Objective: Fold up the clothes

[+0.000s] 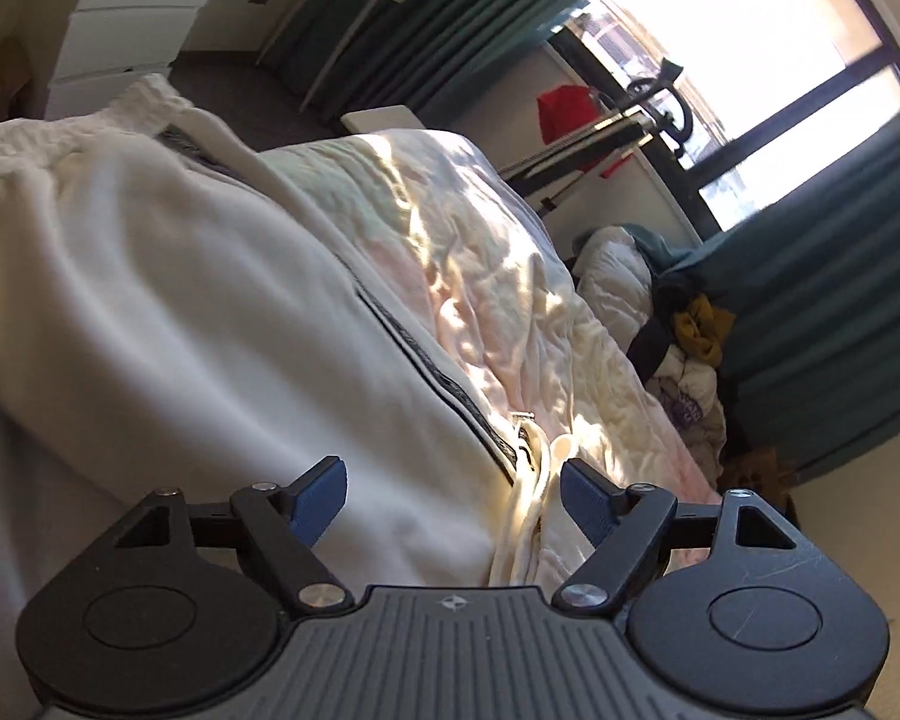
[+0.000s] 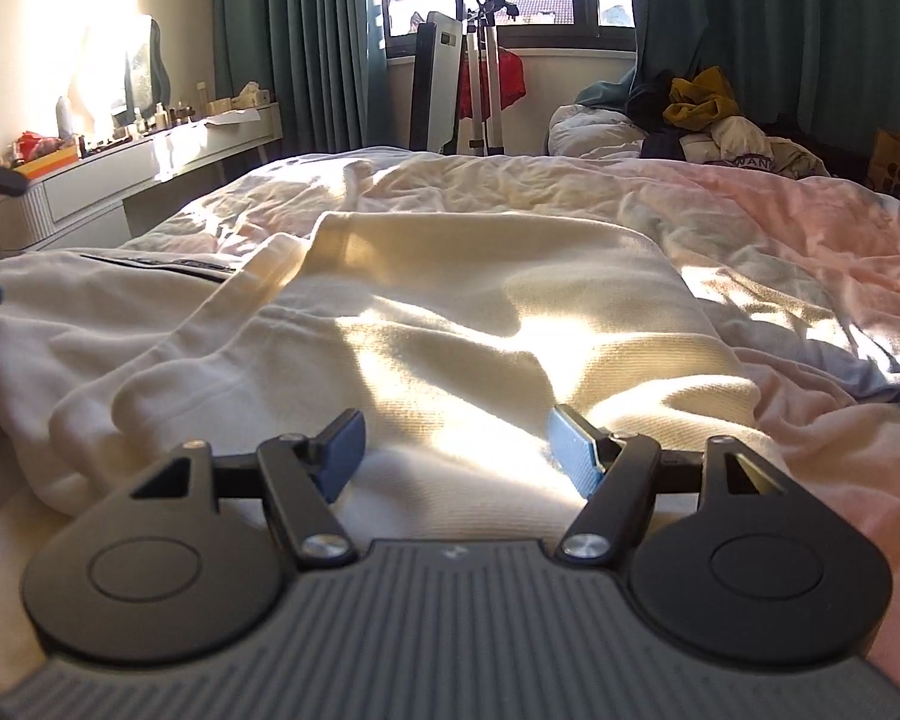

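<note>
The cream zip jacket (image 2: 390, 324) lies spread on the bed (image 2: 810, 222), giving both grippers, left gripper (image 1: 453, 501) and right gripper (image 2: 456, 450), fingers apart and empty, flat cloth to seize.

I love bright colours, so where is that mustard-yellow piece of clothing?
The yellow garment tops the clothes pile beyond the bed's far right corner, beside the green curtain.

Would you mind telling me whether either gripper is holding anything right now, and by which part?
Nothing is held. The left gripper and right gripper are both open above the cream zip-up fleece jacket lying on the bed.
</note>
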`<action>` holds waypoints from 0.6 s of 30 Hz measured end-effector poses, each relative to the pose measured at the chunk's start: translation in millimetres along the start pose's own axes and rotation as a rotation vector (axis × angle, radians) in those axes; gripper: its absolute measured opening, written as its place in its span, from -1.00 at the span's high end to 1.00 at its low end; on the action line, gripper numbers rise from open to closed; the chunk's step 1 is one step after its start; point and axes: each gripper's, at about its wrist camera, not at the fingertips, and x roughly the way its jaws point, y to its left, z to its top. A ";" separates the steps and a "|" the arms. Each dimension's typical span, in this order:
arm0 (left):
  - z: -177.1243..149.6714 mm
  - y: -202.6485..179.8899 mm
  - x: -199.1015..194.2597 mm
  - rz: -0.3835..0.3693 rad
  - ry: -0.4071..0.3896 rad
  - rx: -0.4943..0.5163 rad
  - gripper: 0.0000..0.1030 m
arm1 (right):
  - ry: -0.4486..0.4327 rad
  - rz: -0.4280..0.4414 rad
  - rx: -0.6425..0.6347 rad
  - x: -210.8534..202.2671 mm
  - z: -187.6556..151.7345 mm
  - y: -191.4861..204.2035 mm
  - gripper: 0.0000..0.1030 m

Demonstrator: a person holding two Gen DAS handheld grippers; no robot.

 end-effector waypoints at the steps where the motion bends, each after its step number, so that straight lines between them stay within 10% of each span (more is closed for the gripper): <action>1: 5.7 12.7 -13.0 0.006 -0.004 -0.048 -0.62 | 0.001 -0.002 0.002 -2.0 0.0 0.0 -0.35; 13: 44.3 133.0 -19.0 -0.037 -0.059 -0.486 -0.64 | 0.012 -0.016 0.023 -12.9 -2.7 0.8 -0.35; 18: 68.9 135.2 -7.4 -0.016 -0.166 -0.428 -0.38 | -0.012 -0.016 0.025 -9.2 -2.4 1.9 -0.35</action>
